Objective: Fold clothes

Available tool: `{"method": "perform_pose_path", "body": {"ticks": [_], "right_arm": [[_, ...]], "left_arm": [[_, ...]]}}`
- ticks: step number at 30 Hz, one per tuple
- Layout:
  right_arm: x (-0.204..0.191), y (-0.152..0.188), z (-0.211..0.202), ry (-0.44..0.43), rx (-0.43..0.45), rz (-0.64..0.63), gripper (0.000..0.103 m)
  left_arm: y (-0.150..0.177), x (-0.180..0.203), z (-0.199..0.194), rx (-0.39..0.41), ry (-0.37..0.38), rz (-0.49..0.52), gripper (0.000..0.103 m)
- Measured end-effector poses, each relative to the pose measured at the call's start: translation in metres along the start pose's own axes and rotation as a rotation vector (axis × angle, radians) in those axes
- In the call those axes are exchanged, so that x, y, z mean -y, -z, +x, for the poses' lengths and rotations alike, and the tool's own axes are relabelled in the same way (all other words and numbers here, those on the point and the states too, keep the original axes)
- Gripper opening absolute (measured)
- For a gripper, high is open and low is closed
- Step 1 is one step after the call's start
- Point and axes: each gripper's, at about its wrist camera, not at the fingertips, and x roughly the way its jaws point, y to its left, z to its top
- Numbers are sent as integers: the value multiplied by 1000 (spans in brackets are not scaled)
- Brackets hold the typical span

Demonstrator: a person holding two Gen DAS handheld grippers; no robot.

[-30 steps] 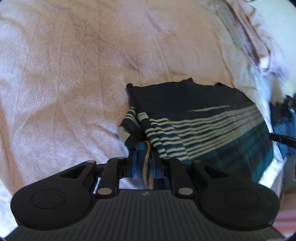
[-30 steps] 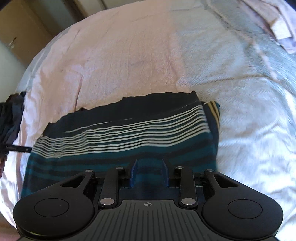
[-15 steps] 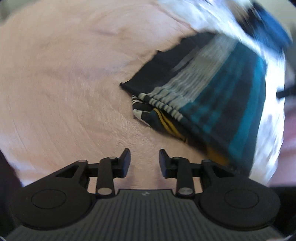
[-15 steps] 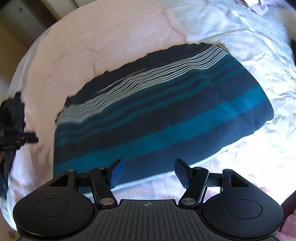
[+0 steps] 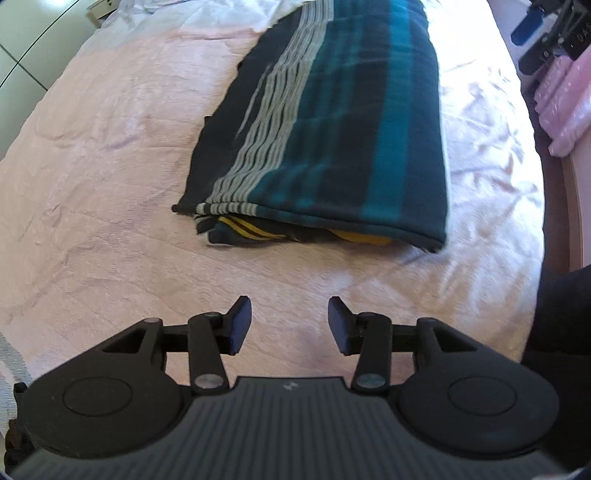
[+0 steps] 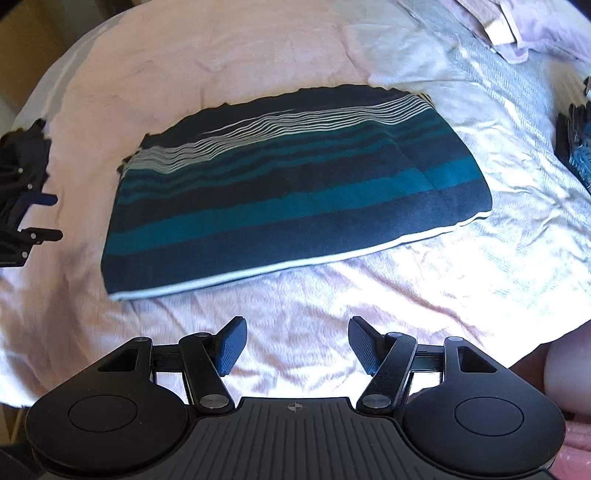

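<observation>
Right wrist view: striped garment [image 6: 295,192] folded flat mid-bed [image 6: 332,314], near front edge. Both grippers [image 5: 290,319] [image 6: 297,345] wide open, empty. Risk: snagging top layer, exposing loose yellow layers beneath.

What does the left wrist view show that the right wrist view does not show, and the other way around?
Only the left wrist view shows the yellow striped layer peeking out at the open end of the folded striped garment, and the pink boxes beside the bed. Only the right wrist view shows the garment's white edge, the grey blanket and the pale cloth at the far corner. Both show the pink bedcover with the garment lying flat on it, and an open, empty claw: left claw, right claw.
</observation>
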Motion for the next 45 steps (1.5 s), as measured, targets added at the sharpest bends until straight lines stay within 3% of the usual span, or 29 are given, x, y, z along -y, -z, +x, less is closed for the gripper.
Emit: {"method": "perform_pose_path", "body": {"ticks": [6, 14, 18, 25, 30, 38, 42, 45], "right_arm": [[-12, 14, -7, 7, 12, 43, 64], [-41, 13, 0, 52, -10, 103, 64], [-66, 10, 9, 67, -4, 87, 64], [-155, 6, 44, 114, 46, -187, 71], [-217, 18, 79, 193, 80, -456, 72], [-235, 31, 133, 310, 78, -599, 74], [-232, 28, 142, 383, 145, -642, 74], [-228, 31, 147, 417, 166, -703, 74]], "left_arm": [[10, 6, -2, 1, 11, 93, 46], [17, -27, 13, 49, 13, 203, 50], [25, -35, 28, 109, -55, 365, 64], [46, -31, 74, 265, -181, 778, 65], [46, -34, 112, 402, -241, 976, 65], [31, -42, 154, 525, -288, 1133, 64], [26, -41, 162, 532, -289, 1150, 44], [22, -40, 167, 524, -292, 1149, 42]]}}
